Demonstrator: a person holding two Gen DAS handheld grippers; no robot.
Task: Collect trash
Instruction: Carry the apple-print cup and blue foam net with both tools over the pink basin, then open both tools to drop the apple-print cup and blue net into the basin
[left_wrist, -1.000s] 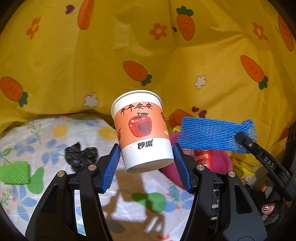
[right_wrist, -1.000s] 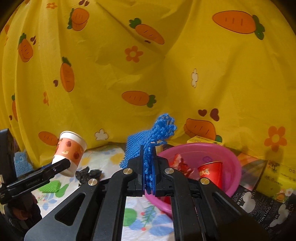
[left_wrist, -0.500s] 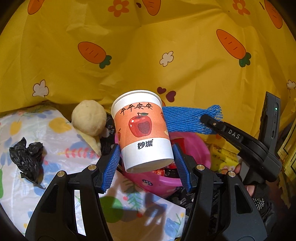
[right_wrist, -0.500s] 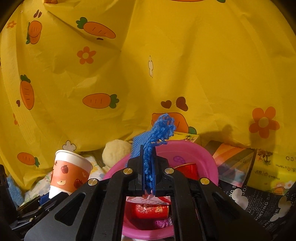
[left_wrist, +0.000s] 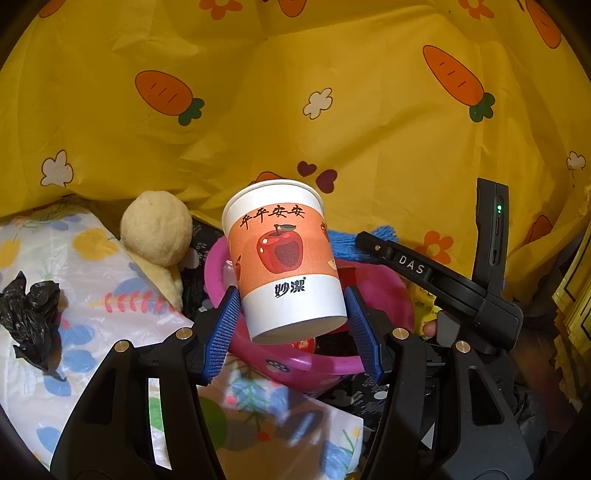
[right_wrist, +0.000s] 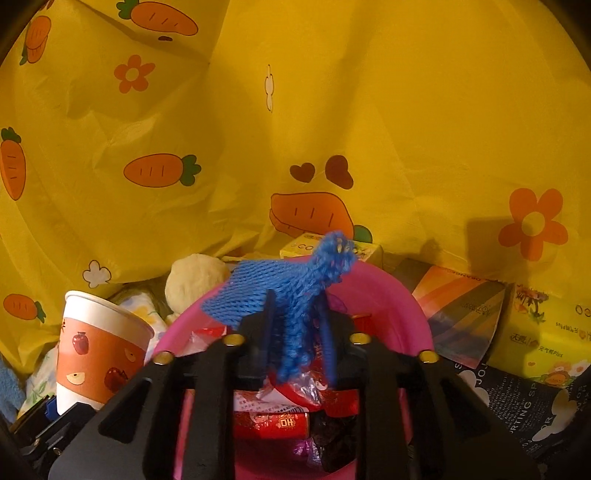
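Two pieces of trash were being carried at this moment. A paper cup (left_wrist: 284, 258) was clamped near its base between the blue pads of the left hand-held gripper (left_wrist: 291, 328), held roughly upright with its mouth tipped a little away from the camera. Directly behind and below it, at the centre of the left wrist view, a pink basin (left_wrist: 332, 363) was seen, so the cup hung over the basin's near rim. The right hand-held gripper (right_wrist: 295, 332) was caught with its jaws opening; a blue foam net (right_wrist: 291, 295) was draped between them, its long axis running away from the camera and its lower end dangling over red wrappers (right_wrist: 273, 424) already lying in the basin. Whether the net was touched by either pad could not be told for certain. By this reading the net, straight below the right jaws and above the basin's middle, was the nearer to being dropped, while the cup would need to be brought further over the rim. A black bag scrap (left_wrist: 29, 314) lay at the left of the frame on the floral surface (left_wrist: 92, 266), well apart from both.
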